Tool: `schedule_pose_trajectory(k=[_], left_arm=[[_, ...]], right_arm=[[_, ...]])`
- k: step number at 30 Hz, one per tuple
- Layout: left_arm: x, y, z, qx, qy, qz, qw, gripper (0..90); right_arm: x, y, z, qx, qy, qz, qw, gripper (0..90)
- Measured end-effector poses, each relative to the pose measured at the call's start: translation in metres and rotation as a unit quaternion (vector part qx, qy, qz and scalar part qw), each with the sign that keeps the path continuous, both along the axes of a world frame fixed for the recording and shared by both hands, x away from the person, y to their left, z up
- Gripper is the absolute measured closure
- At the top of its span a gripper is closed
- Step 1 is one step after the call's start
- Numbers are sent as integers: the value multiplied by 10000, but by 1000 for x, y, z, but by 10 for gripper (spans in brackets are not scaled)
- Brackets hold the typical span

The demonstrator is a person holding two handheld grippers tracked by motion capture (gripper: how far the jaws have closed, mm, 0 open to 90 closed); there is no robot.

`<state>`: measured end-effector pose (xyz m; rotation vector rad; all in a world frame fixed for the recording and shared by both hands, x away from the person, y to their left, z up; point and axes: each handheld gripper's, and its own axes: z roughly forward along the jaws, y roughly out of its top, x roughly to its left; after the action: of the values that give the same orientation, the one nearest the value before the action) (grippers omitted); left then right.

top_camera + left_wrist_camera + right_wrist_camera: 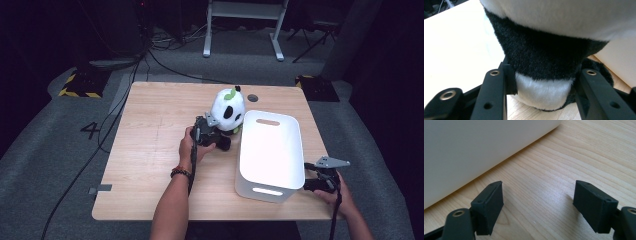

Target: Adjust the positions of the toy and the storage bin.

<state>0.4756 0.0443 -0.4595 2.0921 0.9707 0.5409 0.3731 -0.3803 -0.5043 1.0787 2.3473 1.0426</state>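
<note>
A white and black panda plush (227, 107) with a green sprout on its head sits on the wooden table (150, 150), just left of a white plastic bin (265, 192). My left gripper (220, 131) reaches in from the near left and is shut on the plush's lower body. In the left gripper view both black jaws press into the fur of the panda plush (544, 50) around my left gripper (545, 75). My right gripper (312, 175) rests at the bin's near right corner. It stands open (537, 200) over bare wood beside the bin wall (474, 150).
The bin is empty and has slot handles at both ends. A small dark round disc (252, 97) lies at the table's far edge behind the plush. Cables cross the grey floor on the left, and a white desk frame (245, 25) stands beyond the table.
</note>
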Motion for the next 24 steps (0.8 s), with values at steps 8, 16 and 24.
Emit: schedule_pose_trajectory(k=[8,16,24], left_arm=[[-4,18,4,-210,-89,165,9996,621],[-14,40,16,-326,-309,306,9985,621],[-24,52,25,-392,-445,320,9977,618]], right_arm=[[0,-1,0,-7,0,23,10000,238],[0,1,0,25,19,-40,10000,234],[0,1,0,33,37,-83,10000,230]])
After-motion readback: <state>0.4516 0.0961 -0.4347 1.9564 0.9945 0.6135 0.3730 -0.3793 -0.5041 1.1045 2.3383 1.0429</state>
